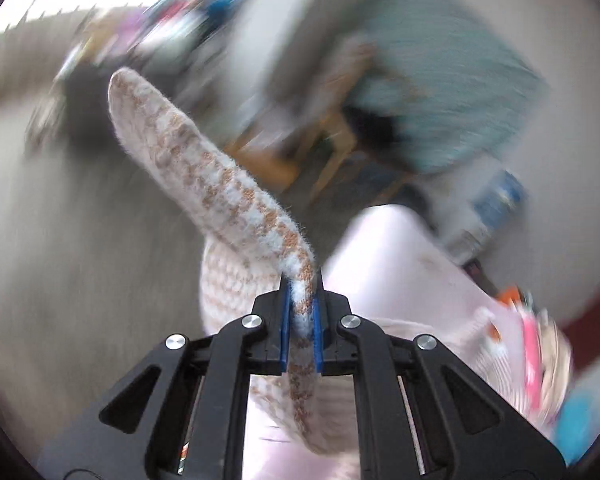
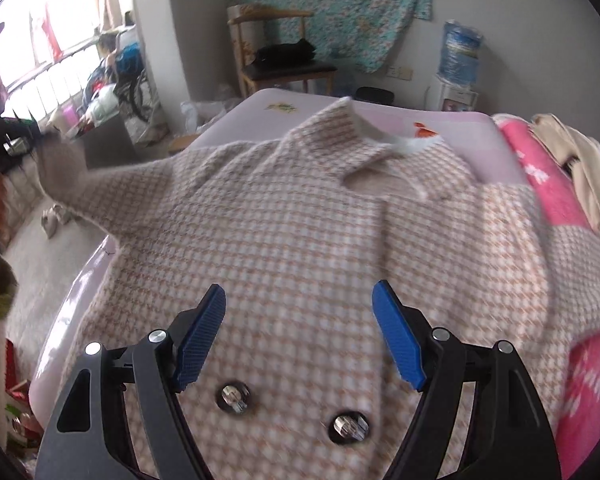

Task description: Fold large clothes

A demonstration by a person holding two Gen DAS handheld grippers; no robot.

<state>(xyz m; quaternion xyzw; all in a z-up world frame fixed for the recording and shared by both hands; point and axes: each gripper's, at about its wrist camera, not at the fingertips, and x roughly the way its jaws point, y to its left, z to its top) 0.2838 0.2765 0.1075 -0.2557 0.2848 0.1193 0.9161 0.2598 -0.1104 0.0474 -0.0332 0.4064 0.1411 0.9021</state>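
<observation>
Two grippers: left gripper (image 1: pixel 300 308) jaws clamp the coat (image 2: pixel 300 220) sleeve; right gripper (image 2: pixel 300 336) jaws gape.

Black gripper (image 2: pixel 299 328) frames, blue ribbed pads (image 2: pixel 398 344), apparently silver screws.

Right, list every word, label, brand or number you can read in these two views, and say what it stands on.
No text can be read in either view.
Water bottle: its blue wrap may carry print, too small to read.
Dispenser: a small front panel, too blurred to read.
Pink sheet: only printed motifs, no letters.
Houndstooth coat: no tag or label shows.
</observation>
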